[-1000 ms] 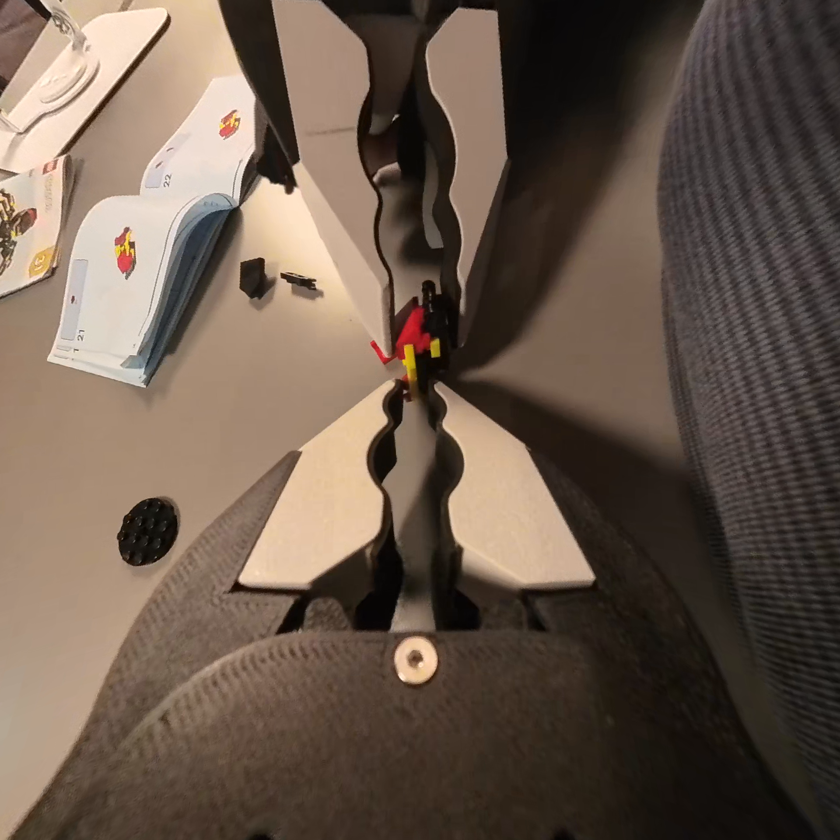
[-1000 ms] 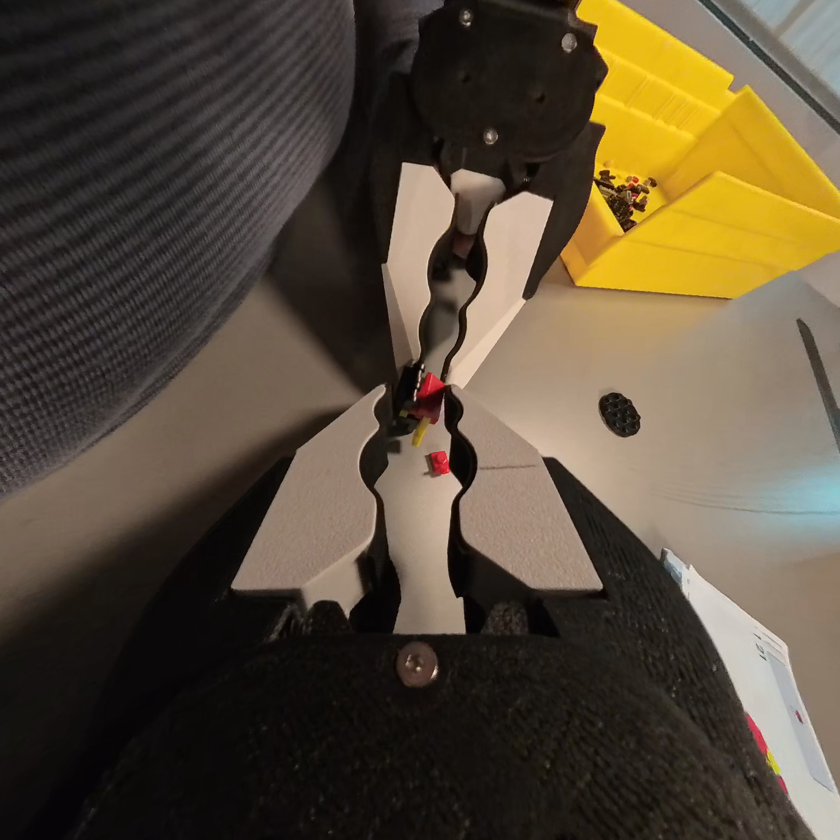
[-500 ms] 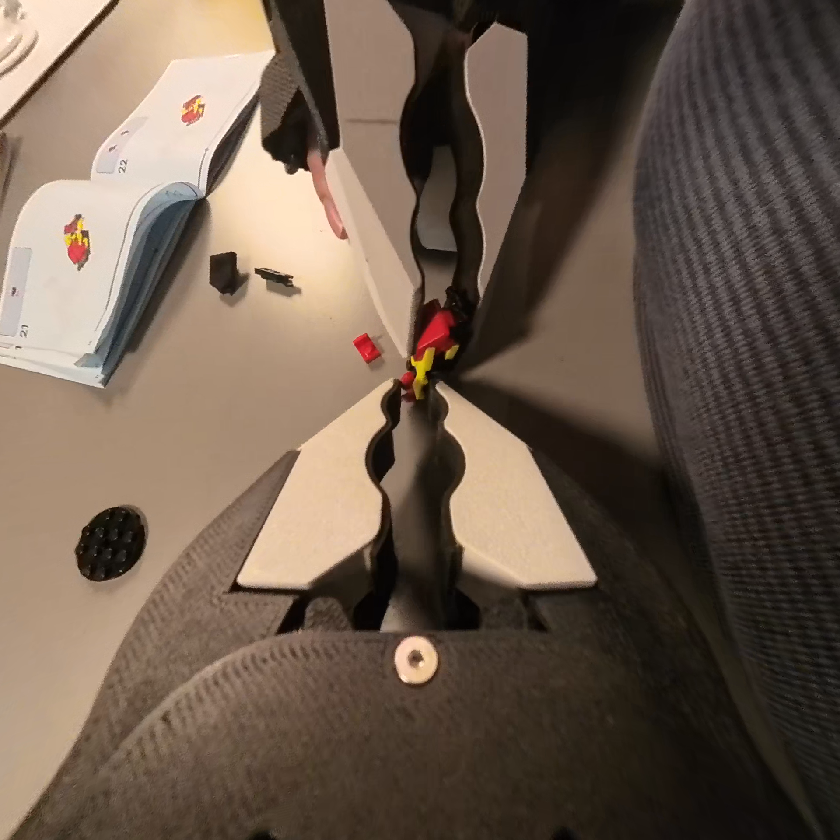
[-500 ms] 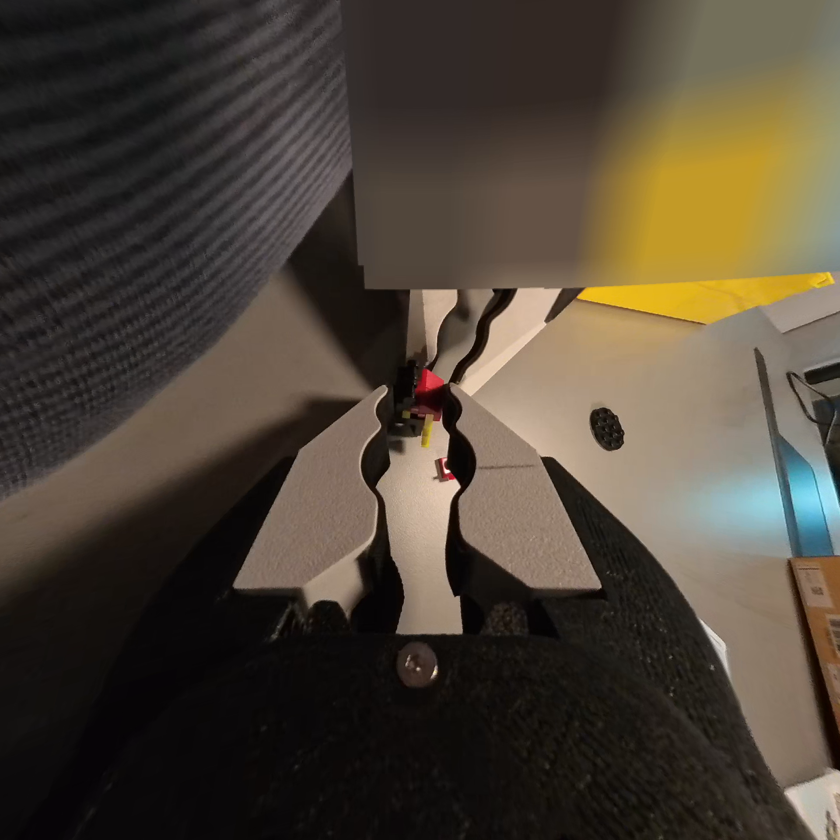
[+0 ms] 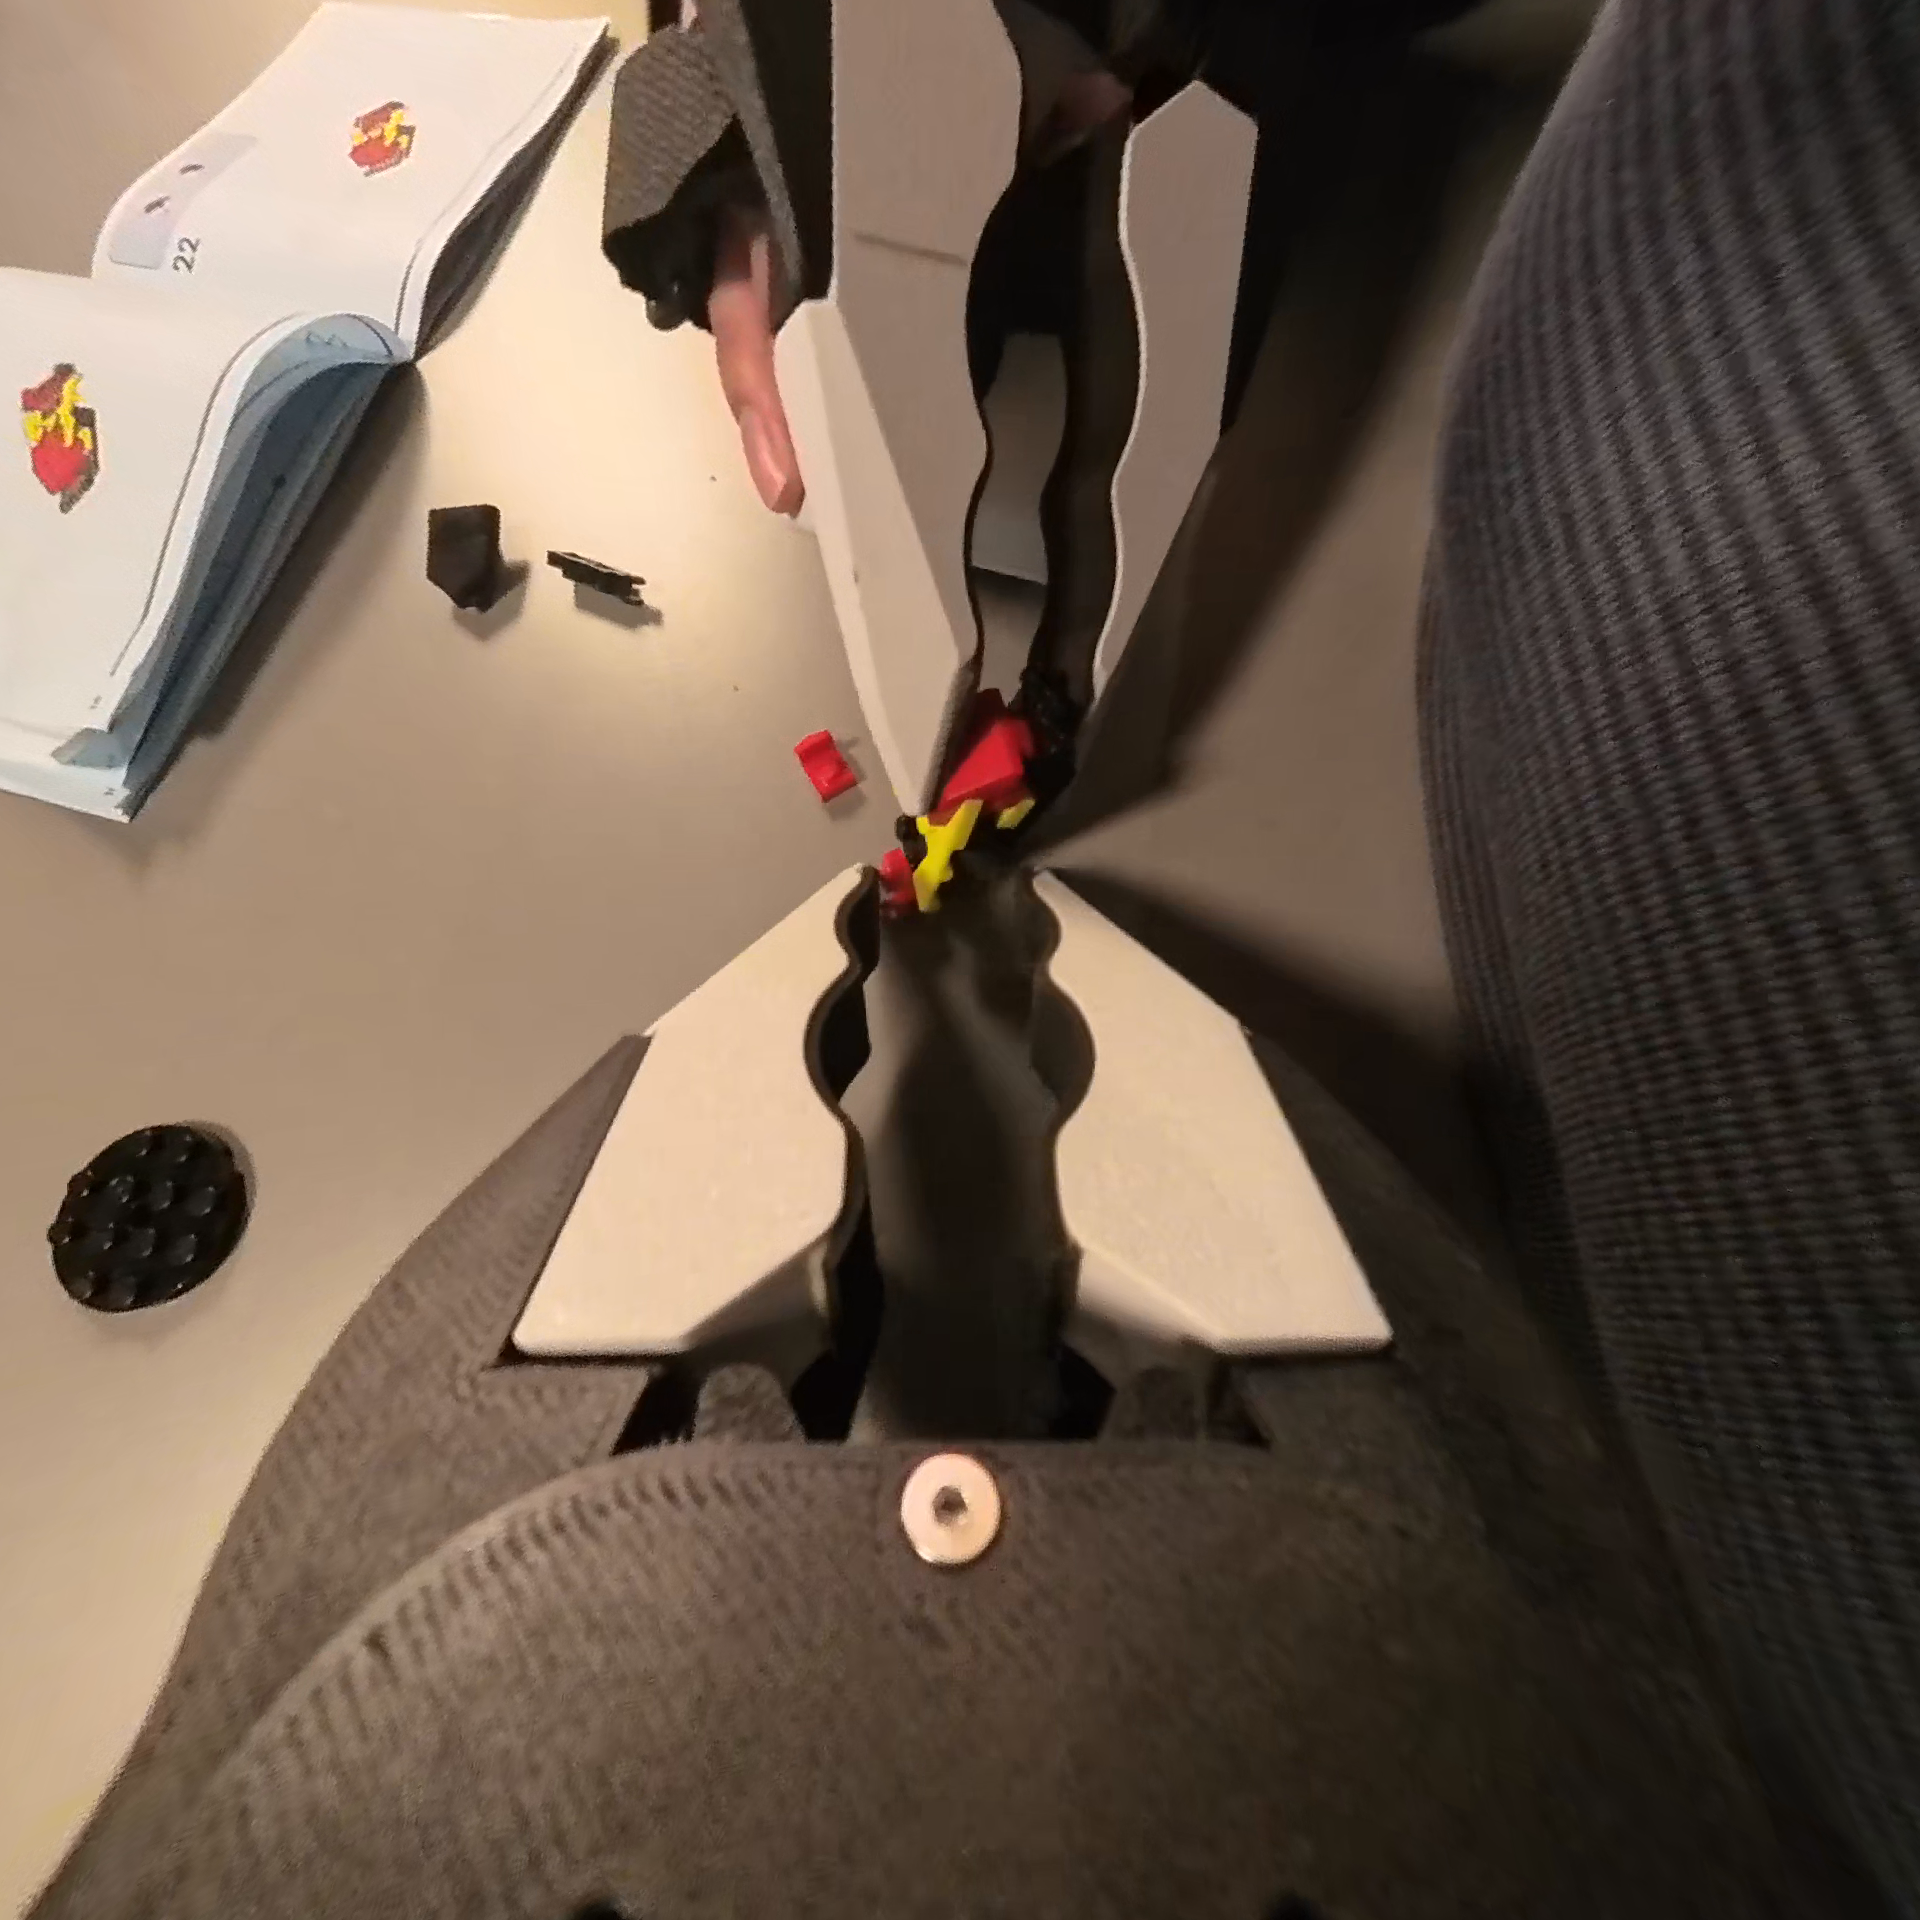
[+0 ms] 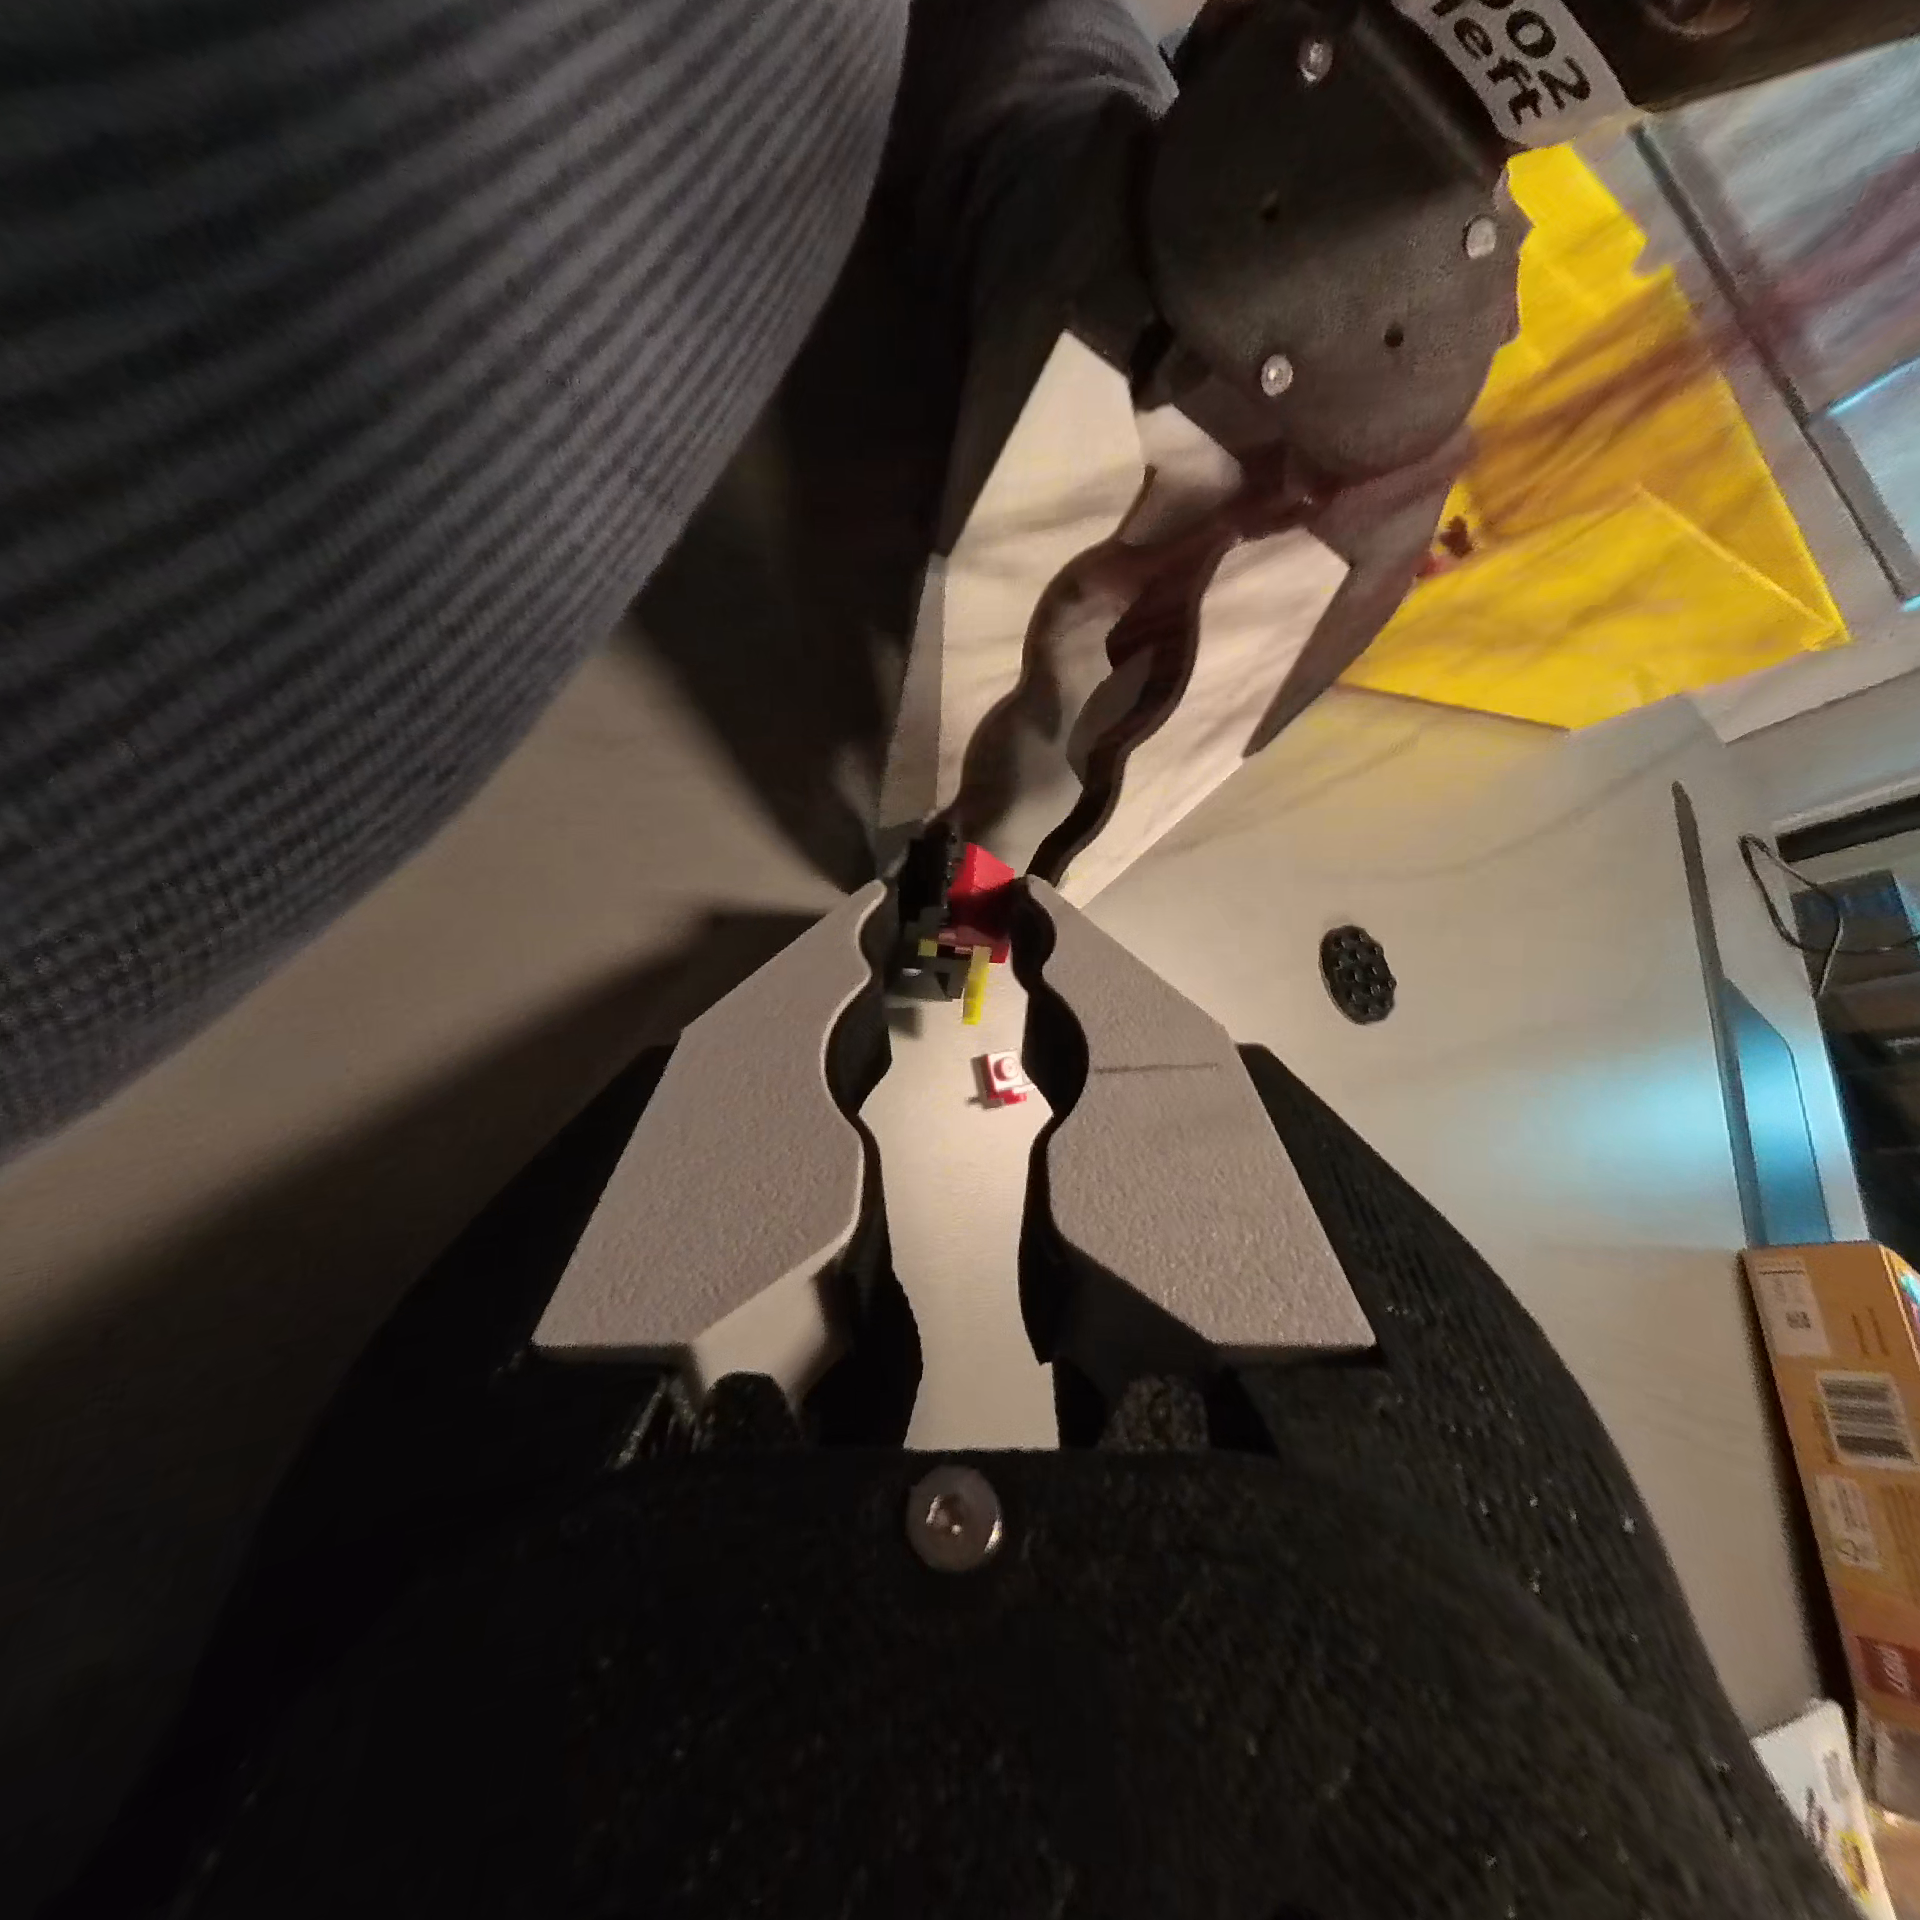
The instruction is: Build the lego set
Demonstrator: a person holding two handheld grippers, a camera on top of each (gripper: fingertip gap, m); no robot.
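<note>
**Two grippers meet on a small model above a scattered tabletop**

A striped sleeve fills one side of both views, crowding the table. An open instruction booklet lies far left; yellow bins stand behind. The left gripper and right gripper face tip to tip, both clenched on the red, yellow and black lego model held above the table. Nearby lie a round black plate, two black pieces and one loose red brick.

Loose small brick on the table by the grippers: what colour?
Red. The loose small brick shows best in the left wrist view, lying on the table.
</note>
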